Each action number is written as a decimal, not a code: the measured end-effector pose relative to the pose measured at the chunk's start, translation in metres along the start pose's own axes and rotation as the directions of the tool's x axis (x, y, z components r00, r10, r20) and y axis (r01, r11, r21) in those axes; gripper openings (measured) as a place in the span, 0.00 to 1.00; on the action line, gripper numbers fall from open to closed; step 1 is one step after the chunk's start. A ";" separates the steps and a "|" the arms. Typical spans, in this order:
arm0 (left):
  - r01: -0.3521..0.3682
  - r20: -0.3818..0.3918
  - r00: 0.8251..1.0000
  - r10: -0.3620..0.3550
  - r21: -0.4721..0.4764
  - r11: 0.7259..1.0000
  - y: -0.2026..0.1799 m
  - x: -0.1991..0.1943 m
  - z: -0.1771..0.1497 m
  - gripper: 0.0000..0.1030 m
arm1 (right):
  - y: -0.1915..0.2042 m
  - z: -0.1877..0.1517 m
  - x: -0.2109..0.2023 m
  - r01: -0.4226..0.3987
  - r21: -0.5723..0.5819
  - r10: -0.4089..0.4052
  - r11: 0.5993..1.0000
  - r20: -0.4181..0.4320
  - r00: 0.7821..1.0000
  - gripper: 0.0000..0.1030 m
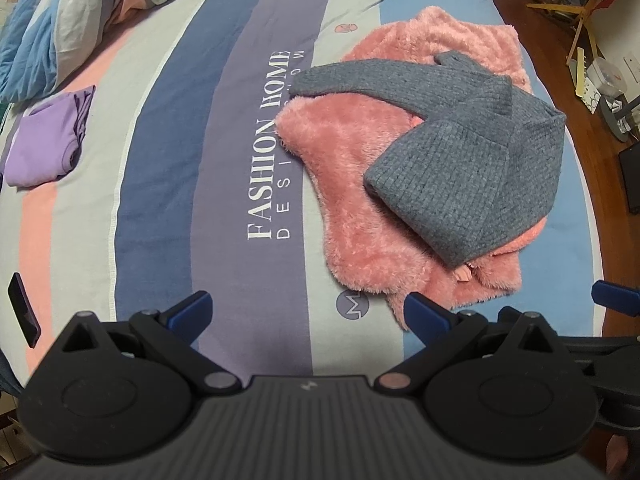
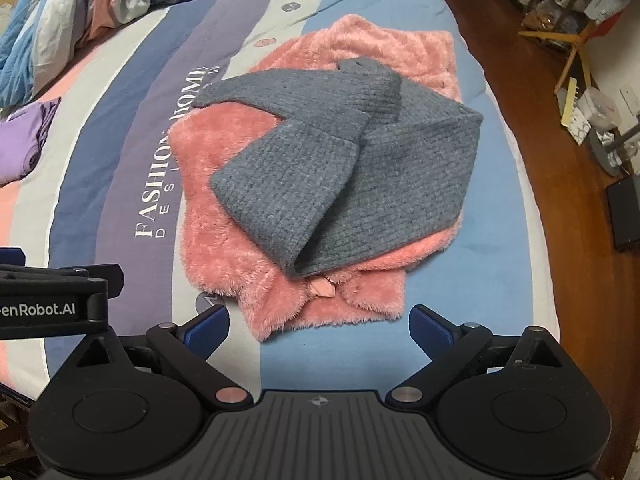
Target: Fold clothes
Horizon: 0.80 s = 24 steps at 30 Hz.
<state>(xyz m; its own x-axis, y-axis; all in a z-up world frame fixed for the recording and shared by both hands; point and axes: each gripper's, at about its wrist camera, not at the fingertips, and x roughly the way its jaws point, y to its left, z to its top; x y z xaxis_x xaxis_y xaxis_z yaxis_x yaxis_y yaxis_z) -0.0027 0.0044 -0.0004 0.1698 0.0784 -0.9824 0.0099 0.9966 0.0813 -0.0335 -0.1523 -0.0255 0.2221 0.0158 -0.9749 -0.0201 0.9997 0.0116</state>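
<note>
Left gripper [image 1: 308, 312] low in its own view, jaws spread wide, blue fingertips [image 1: 192, 312] well apart, nothing between them. Right gripper [image 2: 320, 326] same pose: jaws wide, blue pads [image 2: 208, 326] apart, holding nothing. Both point forward, roughly level and side by side; the right one's blue tip shows at the right edge of the left view, the left one's black body at the left edge of the right view.
</note>
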 end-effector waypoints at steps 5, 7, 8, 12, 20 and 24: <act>0.001 0.001 1.000 -0.001 -0.001 1.000 -0.001 0.000 0.000 1.00 | 0.000 -0.001 -0.003 0.010 -0.002 -0.010 1.000 0.015 1.000 0.96; 0.000 0.001 1.000 0.000 0.001 1.000 -0.002 0.000 0.001 1.00 | -0.002 -0.003 -0.003 0.007 0.001 -0.007 1.000 0.019 1.000 0.98; 0.001 0.002 1.000 -0.001 0.002 1.000 -0.002 0.000 0.001 1.00 | -0.002 -0.003 -0.003 0.005 0.005 -0.005 1.000 0.019 1.000 0.98; 0.001 0.001 1.000 -0.001 0.005 1.000 -0.004 0.000 0.000 1.00 | -0.003 -0.005 -0.003 0.012 0.005 -0.012 1.000 0.022 1.000 0.99; 0.002 -0.002 1.000 -0.002 0.008 1.000 -0.005 0.000 0.001 1.00 | -0.004 -0.004 -0.003 0.032 -0.011 -0.032 0.999 0.026 0.999 0.99; 0.003 -0.002 1.000 -0.003 0.008 1.000 -0.006 -0.001 0.002 1.00 | -0.005 -0.004 -0.004 0.035 -0.013 -0.035 0.999 0.025 0.999 0.99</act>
<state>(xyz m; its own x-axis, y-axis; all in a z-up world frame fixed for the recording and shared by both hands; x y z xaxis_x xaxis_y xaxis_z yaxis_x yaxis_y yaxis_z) -0.0014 -0.0013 0.0004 0.1674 0.0755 -0.9830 0.0183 0.9967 0.0797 -0.0380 -0.1570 -0.0223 0.2474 -0.0184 -0.9687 -0.0254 0.9994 -0.0255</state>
